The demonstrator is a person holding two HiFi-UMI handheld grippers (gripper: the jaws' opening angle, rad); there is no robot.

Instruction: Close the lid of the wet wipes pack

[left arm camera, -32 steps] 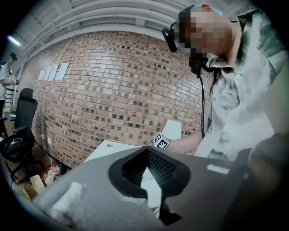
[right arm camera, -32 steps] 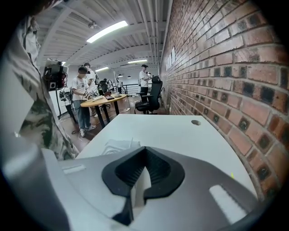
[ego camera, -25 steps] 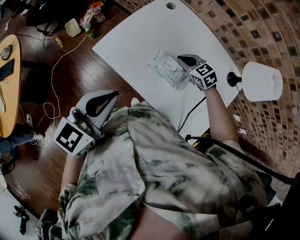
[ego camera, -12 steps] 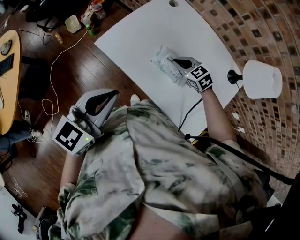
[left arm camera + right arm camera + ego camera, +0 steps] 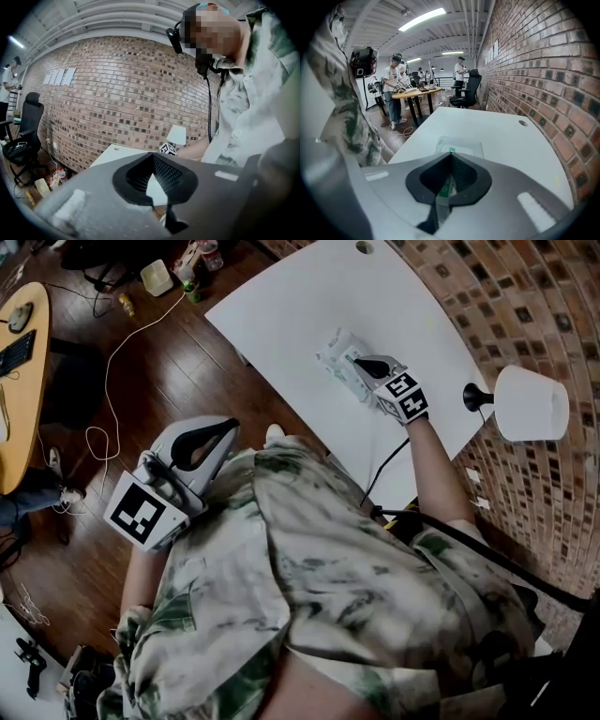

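Note:
The wet wipes pack (image 5: 339, 360) lies on the white table (image 5: 300, 306), pale and crinkled. My right gripper (image 5: 357, 363) is over the pack's near end, jaws shut with nothing between them. In the right gripper view the pack (image 5: 459, 145) shows just past the joined tips (image 5: 451, 155), with a clear flap and a small green tab; its green print is visible under the jaws. Whether the tips touch the pack I cannot tell. My left gripper (image 5: 228, 426) is held off the table beside the person's body, shut and empty, also seen as the left gripper (image 5: 152, 155) pointing toward the table.
A white lamp (image 5: 530, 401) stands at the table's right edge, with a black cable (image 5: 380, 470) running off the near edge. A cable hole (image 5: 364, 247) is at the far end. Bottles (image 5: 159, 277) and cords lie on the wooden floor. People stand around a wooden desk (image 5: 415, 91).
My right gripper has moved forward from beside the pack's right end to over the pack. The left gripper has stayed where it was.

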